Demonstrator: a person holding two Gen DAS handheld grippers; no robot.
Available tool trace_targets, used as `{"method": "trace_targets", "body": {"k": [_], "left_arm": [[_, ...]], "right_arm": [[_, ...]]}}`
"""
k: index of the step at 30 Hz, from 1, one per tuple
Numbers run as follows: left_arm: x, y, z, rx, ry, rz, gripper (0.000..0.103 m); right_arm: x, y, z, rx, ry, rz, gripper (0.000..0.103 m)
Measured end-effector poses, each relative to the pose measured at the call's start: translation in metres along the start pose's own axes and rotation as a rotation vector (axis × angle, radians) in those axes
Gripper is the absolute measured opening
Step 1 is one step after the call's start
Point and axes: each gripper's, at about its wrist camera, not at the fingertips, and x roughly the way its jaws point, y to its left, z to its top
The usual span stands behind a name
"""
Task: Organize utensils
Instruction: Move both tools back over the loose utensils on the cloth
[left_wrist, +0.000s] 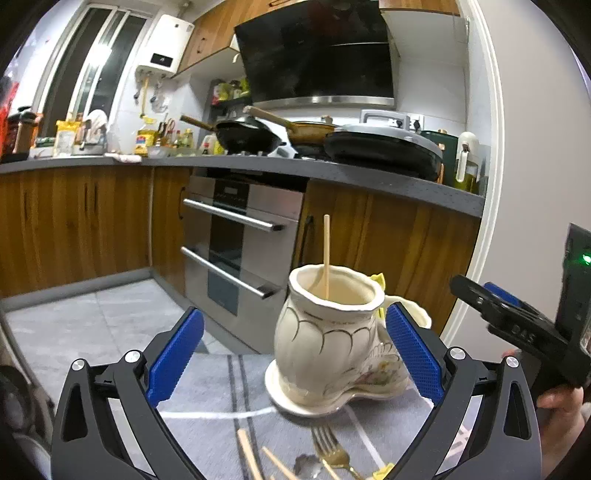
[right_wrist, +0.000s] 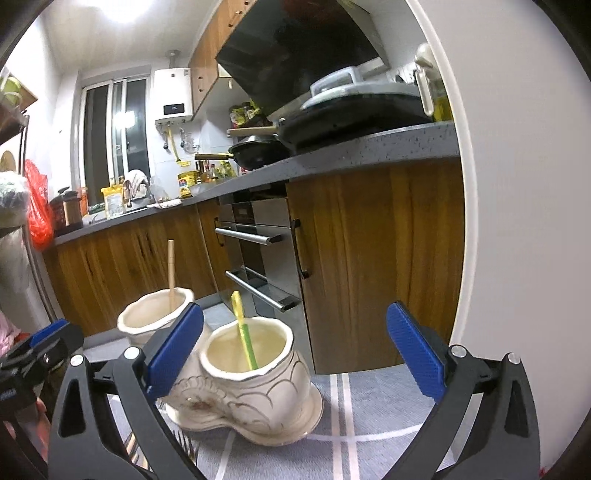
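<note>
A cream ceramic two-pot utensil holder (left_wrist: 325, 343) stands on a grey cloth. One wooden chopstick (left_wrist: 326, 254) stands upright in its near pot. In the right wrist view the holder (right_wrist: 255, 384) shows both pots: the chopstick (right_wrist: 171, 273) in the far one, a yellow-green utensil (right_wrist: 243, 332) in the near one. My left gripper (left_wrist: 295, 354) is open and empty, just before the holder. My right gripper (right_wrist: 295, 347) is open and empty, with the holder between and beyond its fingers. Loose chopsticks (left_wrist: 251, 458) and a gold fork (left_wrist: 332, 450) lie on the cloth below the left gripper.
The grey cloth with white stripes (right_wrist: 347, 424) covers the table. Beyond stand wooden cabinets (left_wrist: 74, 221), a steel oven (left_wrist: 240, 236) and a counter with pans (left_wrist: 384, 151). The right gripper shows at the right edge of the left wrist view (left_wrist: 517, 325).
</note>
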Motion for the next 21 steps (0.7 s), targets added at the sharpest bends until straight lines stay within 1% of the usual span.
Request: {"method": "trace_targets", "body": {"k": [4, 12, 17, 21], "left_arm": [[-0.012, 0.003, -0.001, 0.013, 0.018, 0.03, 0.098], [-0.027, 0.01, -0.012, 0.028, 0.096, 0.072, 0.098], [-0.035, 0.013, -0.019, 0.023, 0.14, 0.073, 0.098], [-0.038, 0.014, -0.023, 0.022, 0.178, 0.076, 0.098]], "right_arm": [[-0.018, 0.007, -0.004, -0.021, 0.0, 0.016, 0.098], [-0.041, 0.019, -0.012, -0.065, 0.007, 0.067, 0.098], [-0.047, 0.022, -0.025, -0.039, 0.079, 0.131, 0.098], [-0.046, 0.023, -0.04, -0.033, 0.157, 0.176, 0.098]]}}
